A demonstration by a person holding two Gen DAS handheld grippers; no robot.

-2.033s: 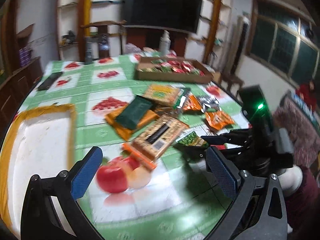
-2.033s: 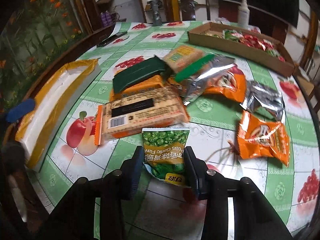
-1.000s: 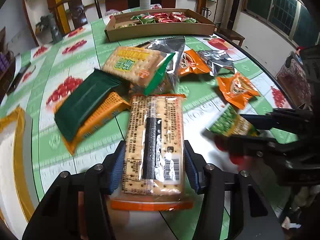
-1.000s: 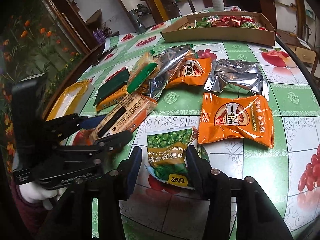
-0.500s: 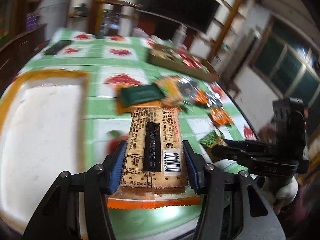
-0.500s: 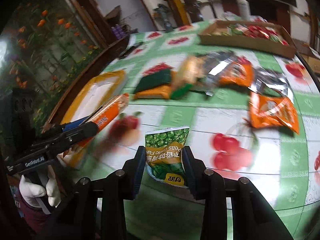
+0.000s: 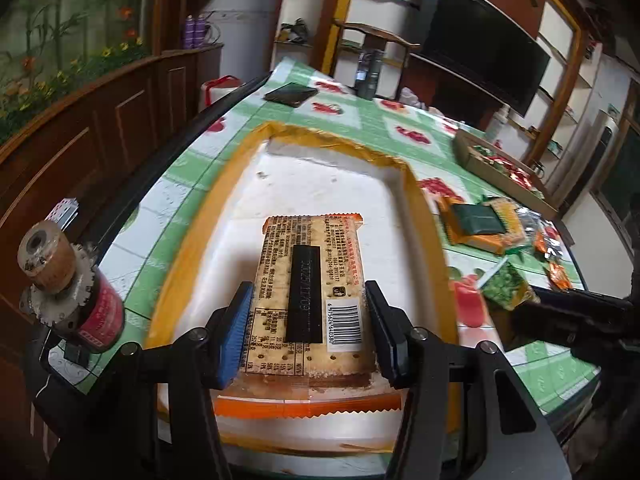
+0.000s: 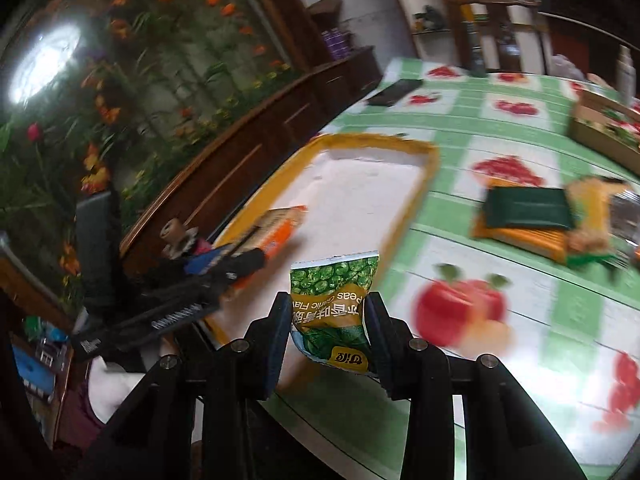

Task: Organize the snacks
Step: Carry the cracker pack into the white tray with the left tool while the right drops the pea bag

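My left gripper [image 7: 308,328] is shut on a long cracker pack [image 7: 312,280] with an orange end and holds it over the white tray with a yellow rim [image 7: 248,148]. In the right wrist view the same pack [image 8: 276,224] shows above the tray [image 8: 424,184]. My right gripper [image 8: 326,332] is shut on a green pea bag [image 8: 332,304], held above the table by the tray's near right side. The pea bag also shows in the left wrist view [image 7: 502,284].
A pile of snack packs, dark green and orange [image 7: 476,224], lies right of the tray on the green fruit-print tablecloth. A cardboard box of snacks [image 7: 496,164] stands far right. A tape roll [image 7: 64,288] sits left of the left gripper. A dark phone [image 7: 290,94] lies far back.
Both grippers have swung left from the snack pile to the tray. The left one carried the cracker pack over the tray; the right one lifted the pea bag and followed.
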